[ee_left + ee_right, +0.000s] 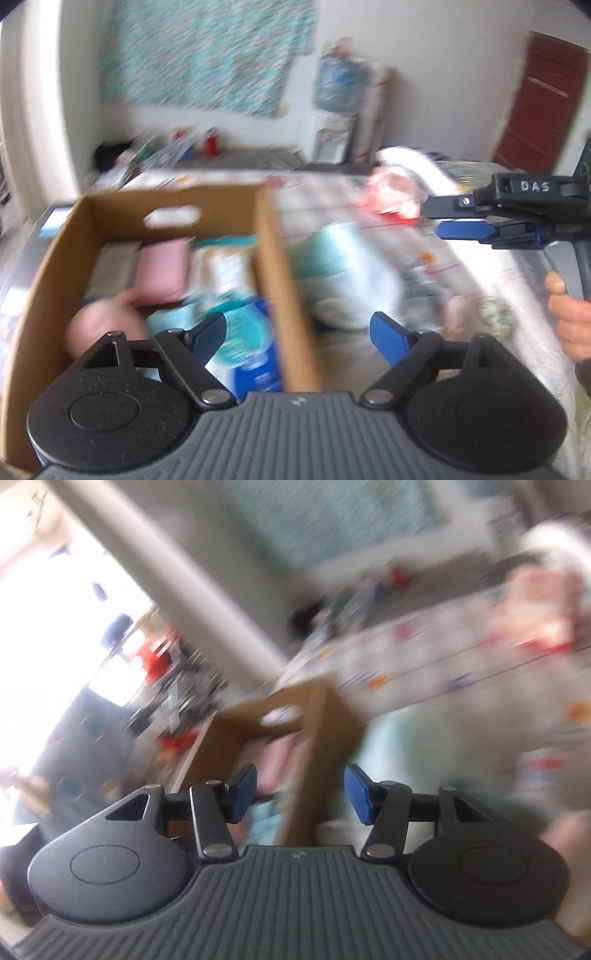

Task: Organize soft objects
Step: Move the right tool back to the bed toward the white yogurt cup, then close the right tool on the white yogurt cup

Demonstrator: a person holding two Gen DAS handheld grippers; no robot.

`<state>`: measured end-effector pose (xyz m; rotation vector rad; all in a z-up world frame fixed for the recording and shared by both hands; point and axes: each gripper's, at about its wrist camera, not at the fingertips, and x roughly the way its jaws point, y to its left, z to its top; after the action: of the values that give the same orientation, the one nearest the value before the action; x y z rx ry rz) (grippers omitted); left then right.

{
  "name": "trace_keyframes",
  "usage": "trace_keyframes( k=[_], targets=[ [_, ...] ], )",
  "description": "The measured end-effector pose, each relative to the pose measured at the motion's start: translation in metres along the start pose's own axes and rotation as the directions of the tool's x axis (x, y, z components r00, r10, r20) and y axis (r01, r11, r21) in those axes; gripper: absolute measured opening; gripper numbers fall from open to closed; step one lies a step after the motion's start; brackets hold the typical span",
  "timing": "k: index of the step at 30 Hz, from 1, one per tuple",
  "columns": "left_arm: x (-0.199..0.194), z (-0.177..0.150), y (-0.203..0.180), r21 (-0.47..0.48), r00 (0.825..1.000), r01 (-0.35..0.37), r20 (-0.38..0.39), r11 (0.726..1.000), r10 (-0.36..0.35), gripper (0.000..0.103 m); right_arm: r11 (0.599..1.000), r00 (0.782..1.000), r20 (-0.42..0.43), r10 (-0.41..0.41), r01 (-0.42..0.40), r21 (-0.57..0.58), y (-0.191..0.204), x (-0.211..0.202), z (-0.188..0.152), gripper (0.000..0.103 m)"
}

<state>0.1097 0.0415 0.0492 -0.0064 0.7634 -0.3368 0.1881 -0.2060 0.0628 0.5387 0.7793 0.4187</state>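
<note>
A cardboard box (pixel 273 266) with a handle hole sits on a bed with a patterned sheet (pixel 461 266). Inside lie a pink folded cloth (pixel 162 269), a pink round soft thing (pixel 103 325), pale teal cloths and a blue-and-white pack (pixel 255 350). A white and mint bundle (pixel 354 273) lies on the sheet just right of the box. My left gripper (pixel 297 338) hovers open above the box's right wall, nothing between its fingers. My right gripper (pixel 430 218) shows from the side at the right, held by a hand (pixel 572 317); in its own blurred view the right gripper (pixel 300 794) is open over the box (pixel 317 731).
A red and white soft item (pixel 391 192) and a white pillow (pixel 410 158) lie farther back on the bed. Beyond stand a water dispenser (pixel 340 110), a low ledge with small bottles (pixel 210 142), a teal wall cloth and a dark red door (pixel 539 99).
</note>
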Motion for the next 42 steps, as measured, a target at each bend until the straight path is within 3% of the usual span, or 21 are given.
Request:
trace_keyframes(
  k=[5, 11, 18, 26, 29, 31, 33, 38, 40, 42],
  targets=[
    [0.014, -0.004, -0.074, 0.084, 0.991, 0.124, 0.045, 0.989, -0.128, 0.088, 0.987, 0.983, 0.092, -0.157, 0.152, 0.055, -0.064, -0.079, -0.008, 0.055],
    [0.052, -0.041, -0.152, 0.179, 0.981, 0.192, -0.026, 0.965, -0.191, 0.083, 0.967, 0.972, 0.076, -0.221, 0.209, 0.149, -0.122, -0.126, -0.054, 0.055],
    [0.071, -0.078, -0.190, 0.224, 0.990, 0.139, -0.007, 0.965, -0.141, 0.059, 0.957, 0.978, 0.018, -0.207, 0.198, 0.210, -0.166, -0.127, -0.098, 0.055],
    [0.094, -0.083, -0.191, 0.243, 0.998, 0.046, 0.024, 0.969, -0.054, 0.041, 0.959, 0.986, -0.053, -0.161, 0.168, 0.228, -0.175, -0.091, -0.086, 0.055],
    [0.103, -0.081, -0.186, 0.216, 0.999, 0.051, 0.008, 0.975, -0.054, 0.037, 0.975, 0.982, -0.068, -0.174, 0.181, 0.128, -0.164, -0.074, -0.069, 0.055],
    [0.108, -0.081, -0.183, 0.205, 0.999, 0.043, 0.006, 0.978, -0.046, 0.034, 0.981, 0.977, -0.092, -0.195, 0.195, -0.002, -0.153, -0.058, -0.055, 0.055],
    [0.109, -0.082, -0.179, 0.193, 0.999, 0.037, 0.008, 0.981, -0.039, 0.034, 0.961, 0.963, -0.102, -0.250, 0.234, -0.147, -0.140, -0.042, -0.043, 0.055],
    [0.112, -0.084, -0.172, 0.173, 0.999, 0.041, -0.008, 0.984, -0.040, 0.034, 0.847, 0.936, -0.139, -0.324, 0.222, -0.483, -0.117, 0.009, -0.022, 0.055],
    [0.114, -0.086, -0.171, 0.174, 0.999, 0.045, -0.021, 0.984, -0.042, 0.033, 0.799, 0.930, -0.164, -0.328, 0.180, -0.574, -0.114, 0.027, -0.019, 0.060],
    [0.114, -0.088, -0.169, 0.173, 0.999, 0.048, -0.030, 0.984, -0.044, 0.033, 0.753, 0.929, -0.179, -0.323, 0.138, -0.644, -0.113, 0.043, -0.016, 0.076]
  ],
)
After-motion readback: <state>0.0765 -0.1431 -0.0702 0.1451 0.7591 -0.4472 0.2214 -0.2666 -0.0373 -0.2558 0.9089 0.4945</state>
